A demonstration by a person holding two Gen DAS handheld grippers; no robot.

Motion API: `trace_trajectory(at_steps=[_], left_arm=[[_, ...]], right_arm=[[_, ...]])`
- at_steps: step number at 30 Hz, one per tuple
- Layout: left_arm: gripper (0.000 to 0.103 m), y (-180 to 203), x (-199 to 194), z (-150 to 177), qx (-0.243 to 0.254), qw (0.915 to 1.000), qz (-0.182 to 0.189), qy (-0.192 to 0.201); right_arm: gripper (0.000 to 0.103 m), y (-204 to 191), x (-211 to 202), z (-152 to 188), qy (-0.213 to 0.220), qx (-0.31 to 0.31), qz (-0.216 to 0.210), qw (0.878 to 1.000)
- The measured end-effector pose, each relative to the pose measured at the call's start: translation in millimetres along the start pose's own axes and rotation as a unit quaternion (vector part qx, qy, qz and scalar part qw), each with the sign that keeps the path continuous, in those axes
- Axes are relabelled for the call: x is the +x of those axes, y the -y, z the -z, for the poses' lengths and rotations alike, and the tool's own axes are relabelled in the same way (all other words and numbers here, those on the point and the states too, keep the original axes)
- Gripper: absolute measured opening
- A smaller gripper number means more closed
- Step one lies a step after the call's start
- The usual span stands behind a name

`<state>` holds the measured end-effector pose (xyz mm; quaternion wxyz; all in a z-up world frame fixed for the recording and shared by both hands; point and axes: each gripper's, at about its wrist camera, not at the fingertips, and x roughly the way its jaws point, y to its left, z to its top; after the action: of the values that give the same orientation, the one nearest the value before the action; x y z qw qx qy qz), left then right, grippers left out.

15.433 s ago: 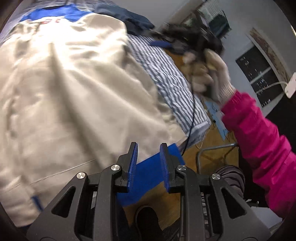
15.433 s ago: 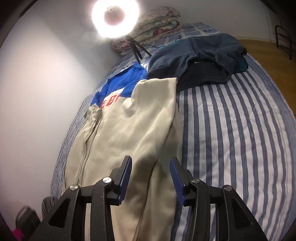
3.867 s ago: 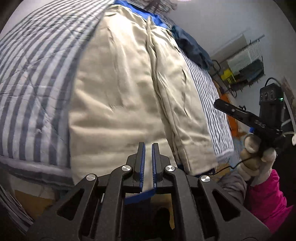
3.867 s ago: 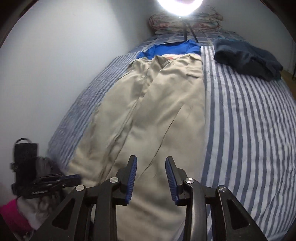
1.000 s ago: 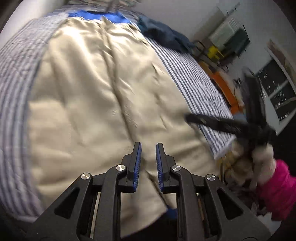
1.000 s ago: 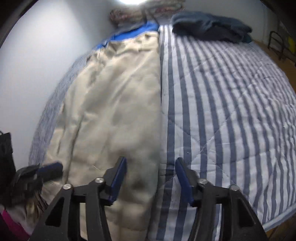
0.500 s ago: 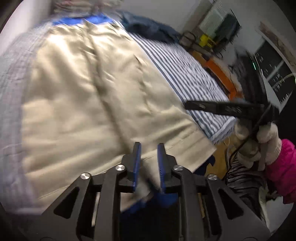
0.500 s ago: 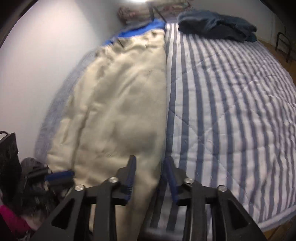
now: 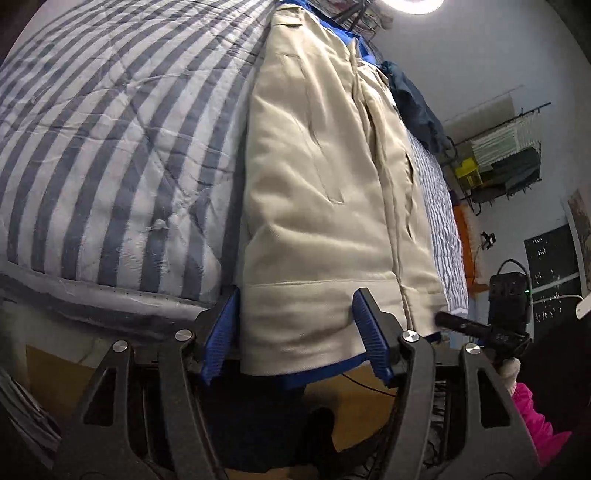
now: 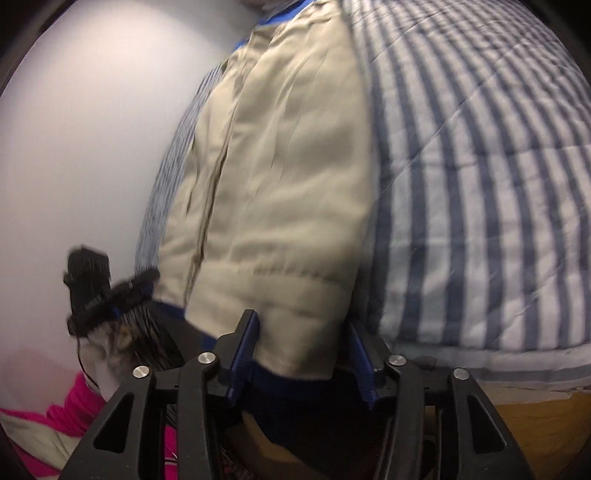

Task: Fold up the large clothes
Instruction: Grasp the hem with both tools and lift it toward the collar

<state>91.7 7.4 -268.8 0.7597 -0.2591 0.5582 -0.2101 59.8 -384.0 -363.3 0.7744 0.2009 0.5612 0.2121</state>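
A beige jacket (image 9: 314, 184) with blue trim lies lengthwise on the striped bed (image 9: 110, 129), its hem hanging over the near edge. My left gripper (image 9: 295, 317) straddles the hem's left corner; its jaws are opening and the fabric sits loose between them. In the right wrist view the jacket (image 10: 288, 166) fills the middle. My right gripper (image 10: 301, 332) straddles the hem's right corner, its jaws also opening with the cloth between them. Each view shows the other gripper at the opposite corner.
A dark blue garment (image 9: 413, 107) lies at the far end of the bed, under a ring light (image 9: 417, 3). A white wall (image 10: 92, 147) runs along one side. A wire rack (image 9: 498, 158) stands across the room. Below are a wooden floor (image 10: 535, 424) and a pink sleeve (image 9: 532, 424).
Both grippers have dropped to the jacket's hem at the bed's near edge. The left one swung to the left corner and its jaws spread wide; the right one closed in on the right corner.
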Motion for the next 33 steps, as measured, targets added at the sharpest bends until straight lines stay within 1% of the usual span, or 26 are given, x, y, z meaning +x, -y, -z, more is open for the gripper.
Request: trace_trajectory(at_steps=[1, 2, 3, 4, 6, 8, 10, 12, 13, 14, 15, 16, 17, 18, 21, 23, 27, 29, 33], left_arm=[[0.063, 2.1, 3.8, -0.9, 0.001, 1.0000, 0.002, -0.002], [0.058, 3.4, 5.5, -1.3, 0.000, 1.0000, 0.004, -0.004], [0.048, 3.6, 6.3, -0.8, -0.004, 0.9999, 0.008, -0.011], [0.045, 3.6, 8.4, 0.0, -0.009, 0.9997, 0.012, -0.017], [0.044, 3.4, 10.8, 2.6, -0.016, 0.9996, 0.017, -0.015], [0.044, 2.3, 7.8, 2.3, -0.015, 0.9997, 0.014, -0.013], [0.044, 0.7, 9.3, 3.4, -0.020, 0.9996, 0.013, -0.015], [0.046, 3.6, 10.0, 3.6, -0.014, 0.9997, 0.010, -0.015], [0.046, 7.1, 10.4, 3.4, -0.006, 0.9998, 0.006, -0.017], [0.038, 9.5, 8.5, 3.0, -0.001, 0.9999, 0.002, -0.015], [0.030, 11.2, 5.7, 3.4, 0.000, 0.9999, 0.004, -0.013], [0.028, 13.5, 2.8, 2.4, -0.002, 0.9998, 0.014, -0.011], [0.024, 16.1, -1.2, 1.1, -0.003, 0.9997, 0.023, -0.007], [0.022, 19.8, -6.8, -0.8, -0.002, 0.9995, 0.031, -0.001], [0.021, 32.1, -18.2, -7.6, -0.004, 0.9981, 0.060, 0.007], [0.020, 38.7, -22.2, -15.5, -0.015, 0.9965, 0.082, 0.008], [0.020, 47.3, -32.0, -37.8, -0.025, 0.9934, 0.109, 0.026], [0.020, 49.3, -36.4, -54.9, -0.039, 0.9901, 0.129, 0.038], [0.019, 57.2, -40.7, -88.6, -0.040, 0.9884, 0.131, 0.066]], right_arm=[[0.039, -0.2, 0.5, -0.7, 0.001, 0.002, -0.003, 1.000], [0.035, 1.5, -0.1, -1.3, 0.001, 0.011, -0.011, 1.000], [0.034, 4.4, -3.0, -1.7, 0.005, 0.023, -0.026, 0.999], [0.033, 7.4, -5.9, -1.2, 0.009, 0.030, -0.037, 0.999], [0.032, 12.7, -10.2, 1.1, 0.017, 0.039, -0.052, 0.998], [0.045, 14.1, -6.7, 2.5, 0.014, 0.044, -0.050, 0.998], [0.050, 13.4, -1.1, 3.8, 0.005, 0.047, -0.060, 0.997], [0.050, 4.5, 2.3, 1.0, 0.000, 0.034, -0.052, 0.998], [0.041, 1.8, 0.7, -0.1, -0.002, 0.030, -0.051, 0.998], [0.033, 0.5, -1.4, -1.4, -0.006, 0.031, -0.057, 0.998], [0.031, 0.0, -3.5, -3.1, -0.005, 0.035, -0.064, 0.997], [0.024, -0.5, -7.3, -5.1, -0.002, 0.041, -0.075, 0.996], [0.020, -1.2, -13.0, -6.8, 0.003, 0.047, -0.089, 0.995], [0.020, -3.1, -18.5, -8.6, 0.009, 0.051, -0.102, 0.993], [0.017, -15.2, -33.4, -15.8, 0.028, 0.049, -0.125, 0.990], [0.016, -22.0, -39.2, -22.9, 0.039, 0.053, -0.137, 0.988], [0.015, -37.6, -54.1, -45.2, 0.074, 0.052, -0.155, 0.984], [0.015, -45.6, -63.4, -63.6, 0.096, 0.054, -0.165, 0.980], [0.015, -54.1, -76.8, -100.4, 0.131, 0.046, -0.154, 0.978]])
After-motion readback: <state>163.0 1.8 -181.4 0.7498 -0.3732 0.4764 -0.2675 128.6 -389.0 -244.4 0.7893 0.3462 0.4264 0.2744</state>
